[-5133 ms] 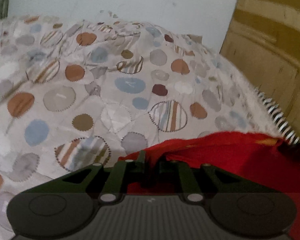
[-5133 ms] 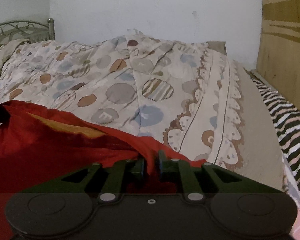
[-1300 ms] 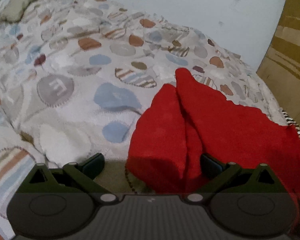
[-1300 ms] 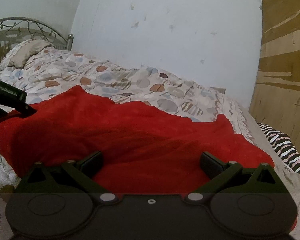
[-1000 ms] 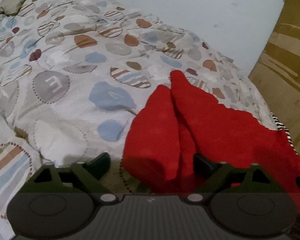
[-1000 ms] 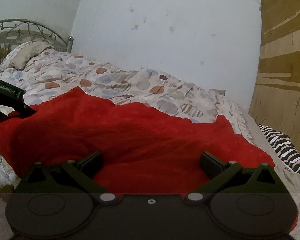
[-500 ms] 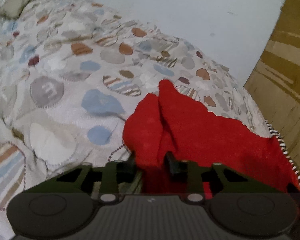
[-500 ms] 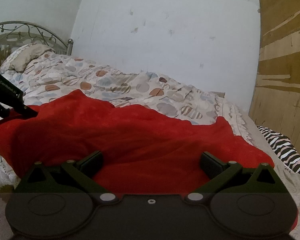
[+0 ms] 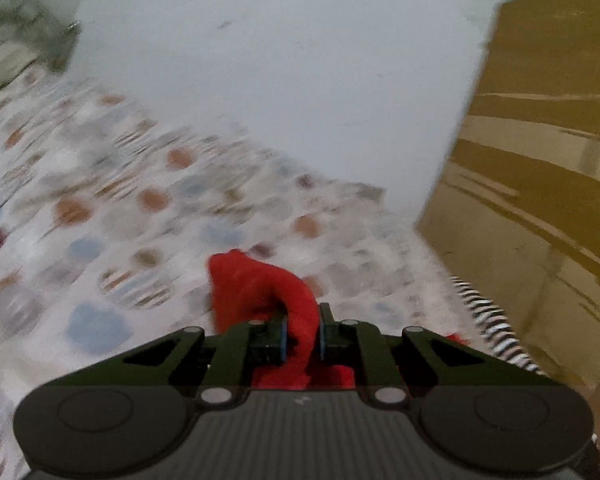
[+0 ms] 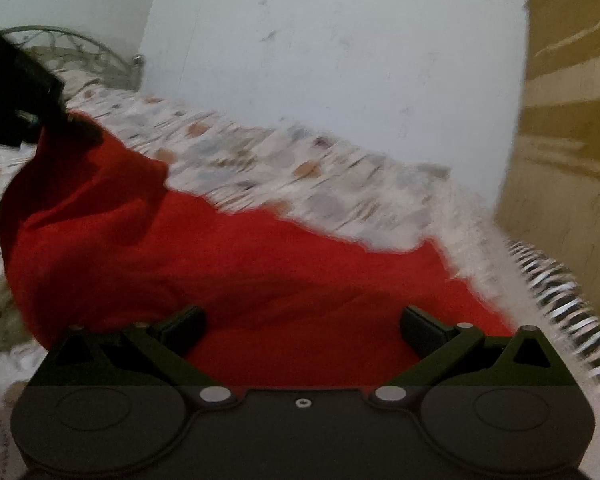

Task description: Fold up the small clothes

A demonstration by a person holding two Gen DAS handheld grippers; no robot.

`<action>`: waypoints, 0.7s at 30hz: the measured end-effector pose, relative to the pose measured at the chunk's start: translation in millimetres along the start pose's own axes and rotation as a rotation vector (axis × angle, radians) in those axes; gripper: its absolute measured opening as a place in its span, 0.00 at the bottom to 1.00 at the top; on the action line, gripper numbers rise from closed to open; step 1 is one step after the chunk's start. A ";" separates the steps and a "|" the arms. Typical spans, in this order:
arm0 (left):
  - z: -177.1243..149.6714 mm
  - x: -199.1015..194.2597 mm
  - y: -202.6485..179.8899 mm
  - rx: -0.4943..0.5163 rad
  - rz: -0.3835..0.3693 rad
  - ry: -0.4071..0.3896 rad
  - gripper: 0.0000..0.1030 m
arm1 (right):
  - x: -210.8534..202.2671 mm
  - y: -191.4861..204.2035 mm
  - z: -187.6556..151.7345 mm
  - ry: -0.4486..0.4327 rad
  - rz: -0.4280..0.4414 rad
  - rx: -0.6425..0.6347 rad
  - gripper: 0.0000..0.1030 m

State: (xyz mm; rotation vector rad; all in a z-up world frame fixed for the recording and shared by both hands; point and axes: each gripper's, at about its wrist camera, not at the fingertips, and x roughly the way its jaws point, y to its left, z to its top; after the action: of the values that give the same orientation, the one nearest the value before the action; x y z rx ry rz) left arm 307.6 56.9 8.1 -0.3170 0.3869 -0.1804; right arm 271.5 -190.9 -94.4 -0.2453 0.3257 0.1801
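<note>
The red garment (image 10: pixel 260 276) lies spread on the dotted bedspread (image 10: pixel 320 184), one corner lifted. Only the left wrist view shows the left gripper (image 9: pixel 302 338) pinching that corner; the right gripper (image 10: pixel 300 326) gapes wide, holding nothing.

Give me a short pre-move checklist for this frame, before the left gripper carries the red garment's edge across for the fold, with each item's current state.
1. Left gripper shut on the red garment: ok, cloth sits pinched between its pads.
2. Right gripper free of cloth: ok, jaws wide open with the garment lying beyond them.
3. Pinched edge lifted off the quilt: ok, the right wrist view shows that side raised.
4. Rest of the garment lying flat: not ok, it bunches near the raised side.
5. How many layers are pinched: cannot tell, the views are blurred.
</note>
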 end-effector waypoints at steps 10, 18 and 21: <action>-35.1 53.8 -141.8 0.213 -0.273 0.162 0.10 | -62.8 -64.9 -16.6 -0.057 -0.309 -0.038 1.00; -70.1 69.9 -154.1 0.286 -0.292 0.266 0.12 | -74.2 -78.9 -48.5 0.028 -0.329 -0.029 1.00; -64.2 63.4 -151.6 0.298 -0.309 0.257 0.31 | -68.4 -76.8 -52.0 0.044 -0.331 -0.024 1.00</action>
State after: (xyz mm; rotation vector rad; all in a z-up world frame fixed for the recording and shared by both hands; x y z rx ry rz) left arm 322.9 -116.8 -18.9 -0.0559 0.5565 -0.5796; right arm 208.8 -287.3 -103.1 -0.3230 0.3218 -0.1480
